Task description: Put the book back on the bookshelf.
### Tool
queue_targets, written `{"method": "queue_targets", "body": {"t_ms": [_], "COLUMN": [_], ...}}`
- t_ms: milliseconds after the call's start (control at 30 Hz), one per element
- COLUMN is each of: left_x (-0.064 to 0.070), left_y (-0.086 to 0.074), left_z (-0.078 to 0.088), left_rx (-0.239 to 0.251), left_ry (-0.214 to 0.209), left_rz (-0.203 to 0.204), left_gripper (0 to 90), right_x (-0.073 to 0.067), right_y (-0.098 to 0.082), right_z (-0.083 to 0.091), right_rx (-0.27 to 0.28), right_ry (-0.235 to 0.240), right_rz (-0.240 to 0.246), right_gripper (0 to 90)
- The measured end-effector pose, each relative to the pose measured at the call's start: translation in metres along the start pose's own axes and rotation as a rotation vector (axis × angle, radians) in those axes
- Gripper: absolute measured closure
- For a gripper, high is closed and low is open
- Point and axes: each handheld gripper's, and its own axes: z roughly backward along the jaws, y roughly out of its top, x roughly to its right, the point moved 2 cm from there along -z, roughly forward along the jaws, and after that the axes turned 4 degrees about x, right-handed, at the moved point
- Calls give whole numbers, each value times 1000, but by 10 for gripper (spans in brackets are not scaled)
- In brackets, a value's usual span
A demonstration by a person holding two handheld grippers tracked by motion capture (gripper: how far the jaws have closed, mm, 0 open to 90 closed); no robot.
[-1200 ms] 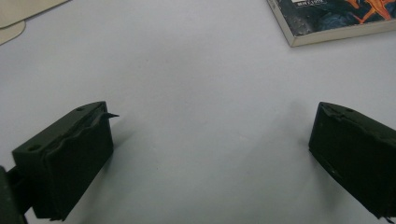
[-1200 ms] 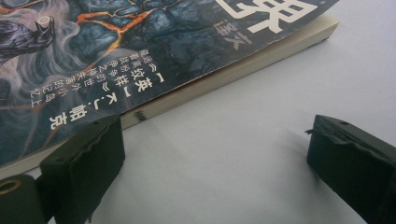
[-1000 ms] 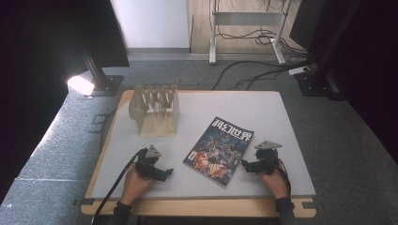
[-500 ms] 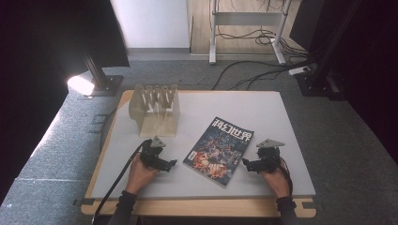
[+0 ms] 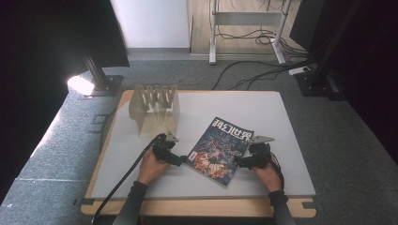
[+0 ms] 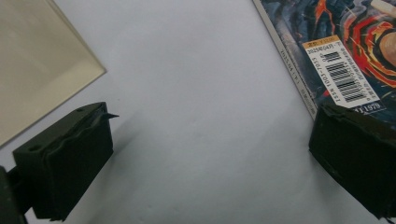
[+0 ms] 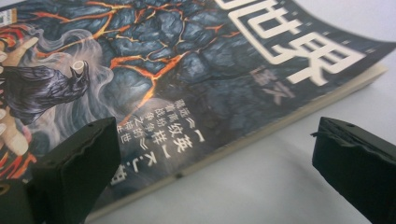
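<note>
A magazine (image 5: 220, 151) lies flat and askew on the white table (image 5: 281, 117), toward its near edge. The left gripper (image 5: 180, 161) reaches in low from the left, jaws spread wide and holding nothing, one jaw over the barcode corner. The right gripper (image 5: 238, 163) flanks the opposite edge, likewise wide open and empty. Behind the left hand (image 5: 151, 166) stands a beige slotted rack (image 5: 156, 108).

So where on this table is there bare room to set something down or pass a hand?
The table is bare along its far right, beyond the magazine, and down the left edge beside the wooden rack. The near strip is open only at its corners. It is crowded at the middle front: left gripper and right gripper, both open, flank the magazine closely.
</note>
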Motion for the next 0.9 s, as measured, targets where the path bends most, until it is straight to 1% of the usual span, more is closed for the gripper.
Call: {"method": "queue_targets", "body": {"t_ms": [67,100,133,167,200,333,367,400,433,467,533,700,767,800,833,900], "left_x": [3,5,9,12,15,30,34,42,42,47,55,70,75,77,79,81], "left_y": [0,0,0,0,-1,-3,-3,-4,-4,-5,-6,-8,-9,-10,-10,-11], "left_z": [0,1,1,1,1,3,3,4,4,5,5,7,8,8,9,10], "left_rx": [0,0,-1,-2,-2,1,-1,1,1,-1,4,9,11,15,15,16], "left_ry": [-4,-7,-17,-26,-35,-68,-79,-100,-100,-118,-138,-169,-185,-194,-205,-222], "left_rz": [-5,-15,-23,-26,-36,-61,-70,-84,-84,-91,-102,-130,-149,-151,-164,-180], "left_gripper": [0,0,0,0,0,0,0,0,0,0,0,0,0,0,0,0], "right_x": [-1,-1,-2,-2,-3,-3,-3,-3,-3,-4,-3,-4,-6,-6,-6,-9], "right_y": [0,0,1,1,2,3,3,4,4,4,5,9,13,13,15,19], "right_z": [-4,-5,-8,-8,-9,-12,-12,-12,-12,-13,-14,-19,-24,-24,-25,-30], "right_rx": [-8,-9,-12,-12,-15,-21,-24,-27,-27,-28,-31,-41,-44,-44,-45,-52], "right_ry": [10,13,24,24,38,49,53,57,57,58,67,81,94,94,100,112], "right_rz": [-5,-11,-16,-16,-17,-23,-19,-16,-16,-15,-11,6,19,19,24,35], "right_gripper": [0,0,0,0,0,0,0,0,0,0,0,0,0,0,0,0]}}
